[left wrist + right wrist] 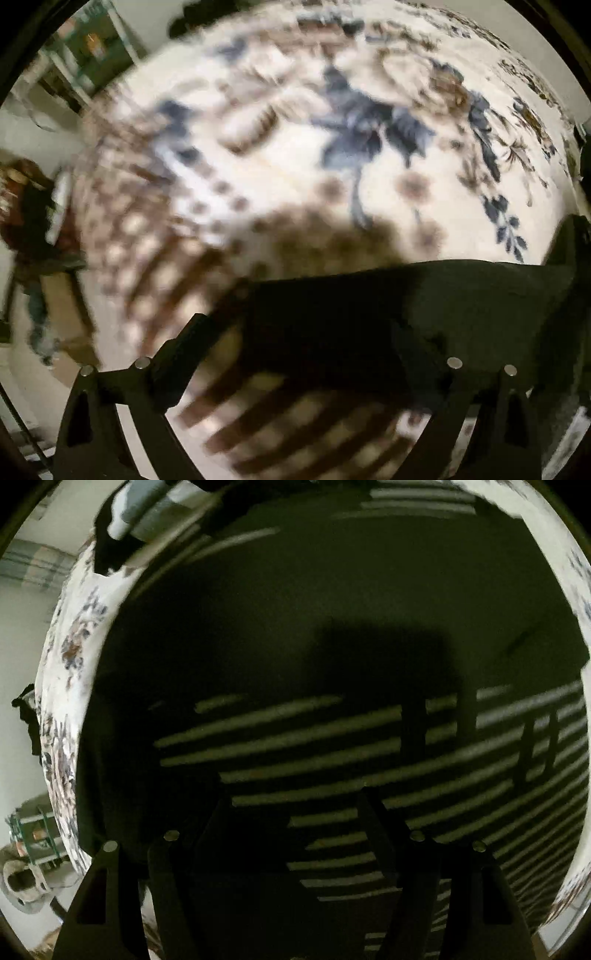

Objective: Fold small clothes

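Observation:
A dark green garment (295, 609) lies spread over a white floral bedsheet (62, 686) and fills the right wrist view, crossed by stripes of light. My right gripper (291, 812) hovers close over it with its fingers (373, 830) apart and nothing between them. In the blurred left wrist view, an edge of the same dark garment (406, 306) runs across my left gripper (306, 325), which looks shut on the cloth and holds it above the floral bedsheet (295, 166). The left fingertips are hidden by the fabric.
A white and grey object (144, 509) lies at the garment's far left corner. Beyond the bed's left edge there is floor with furniture (33, 229) and a metal rack (33, 834). The bedsheet extends wide ahead of the left gripper.

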The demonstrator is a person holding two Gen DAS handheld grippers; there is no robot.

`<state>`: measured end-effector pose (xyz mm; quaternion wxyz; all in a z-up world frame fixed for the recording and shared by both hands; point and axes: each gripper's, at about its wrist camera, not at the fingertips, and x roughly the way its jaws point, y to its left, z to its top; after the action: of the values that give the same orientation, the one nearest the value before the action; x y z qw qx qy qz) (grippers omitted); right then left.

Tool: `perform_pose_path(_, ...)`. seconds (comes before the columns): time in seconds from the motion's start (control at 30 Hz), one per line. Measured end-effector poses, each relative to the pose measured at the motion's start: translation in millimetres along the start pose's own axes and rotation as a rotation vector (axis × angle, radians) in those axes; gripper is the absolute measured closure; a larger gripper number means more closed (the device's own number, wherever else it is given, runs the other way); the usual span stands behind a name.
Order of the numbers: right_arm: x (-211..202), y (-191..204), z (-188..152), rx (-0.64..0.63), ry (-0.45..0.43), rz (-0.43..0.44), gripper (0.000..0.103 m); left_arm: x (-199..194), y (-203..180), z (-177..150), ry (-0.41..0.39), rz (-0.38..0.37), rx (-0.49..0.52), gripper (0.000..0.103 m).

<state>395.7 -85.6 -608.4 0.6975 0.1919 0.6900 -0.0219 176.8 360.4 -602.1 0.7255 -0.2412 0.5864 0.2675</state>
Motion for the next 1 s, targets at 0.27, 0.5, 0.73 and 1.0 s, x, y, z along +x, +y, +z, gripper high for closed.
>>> perform_pose_path(0.27, 10.8, 31.3, -22.6, -0.062, 0.01, -0.037, 0.031, -58.8, 3.5, 21.6, -0.233, -0.081, -0.137, 0.089)
perform_pose_path(0.5, 24.1, 84.6, -31.9, -0.153, -0.032, -0.181, 0.031, -50.6, 42.8, 64.9, -0.239, -0.183, -0.288, 0.084)
perform_pose_path(0.73, 23.1, 93.8, -36.0, -0.172, -0.006, -0.133, 0.02, -31.9, 101.0, 6.1, -0.101, -0.275, -0.612, 0.037)
perform_pose_path(1.0, 14.4, 60.3, -37.2, -0.118, 0.028, -0.097, 0.02, 2.2, 97.5, 8.9, -0.091, -0.455, -0.757, 0.037)
